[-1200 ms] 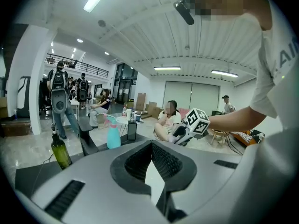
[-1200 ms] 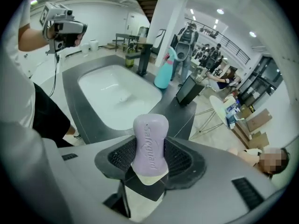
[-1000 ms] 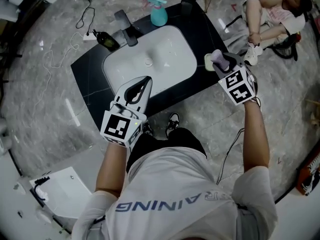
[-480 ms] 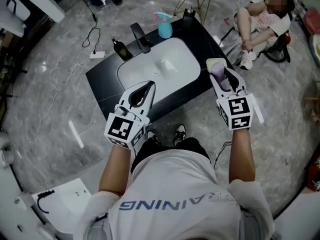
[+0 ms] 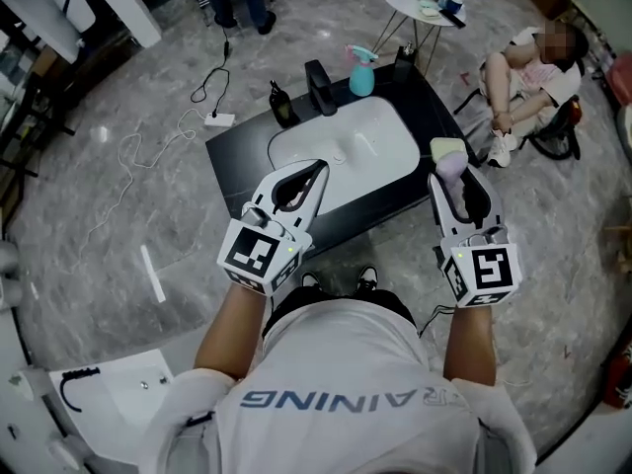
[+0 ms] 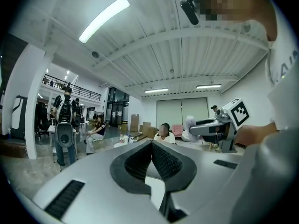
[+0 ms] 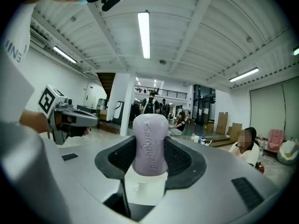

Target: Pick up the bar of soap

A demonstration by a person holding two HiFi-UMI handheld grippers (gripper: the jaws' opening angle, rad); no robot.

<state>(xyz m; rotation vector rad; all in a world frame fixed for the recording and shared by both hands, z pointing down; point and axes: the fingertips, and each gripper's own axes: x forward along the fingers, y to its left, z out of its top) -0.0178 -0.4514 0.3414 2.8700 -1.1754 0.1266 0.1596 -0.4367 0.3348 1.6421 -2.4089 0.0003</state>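
Note:
A pale purple bar of soap [image 7: 150, 143] stands upright between the black pads of my right gripper [image 7: 150, 148], which is shut on it. From the head view the bar of soap [image 5: 451, 172] shows at the tip of the right gripper [image 5: 456, 181], lifted over the right end of the black counter [image 5: 242, 141], above a pale soap dish [image 5: 444, 149]. My left gripper [image 5: 309, 178] hovers over the front rim of the white sink [image 5: 380, 151]. Its jaws are shut with nothing between them, and the left gripper [image 6: 151, 148] points out at the room.
On the counter's back edge stand a black faucet [image 5: 320, 86], a dark bottle [image 5: 281, 105] and a teal spray bottle [image 5: 361, 72]. A person [image 5: 533, 72] sits on the floor at right. A power strip [image 5: 218, 120] and cables lie on the marble floor.
The view has shifted so the counter sits further right and higher. The right gripper, still holding the soap, has drawn back toward the body; the left has kept its place by the sink.

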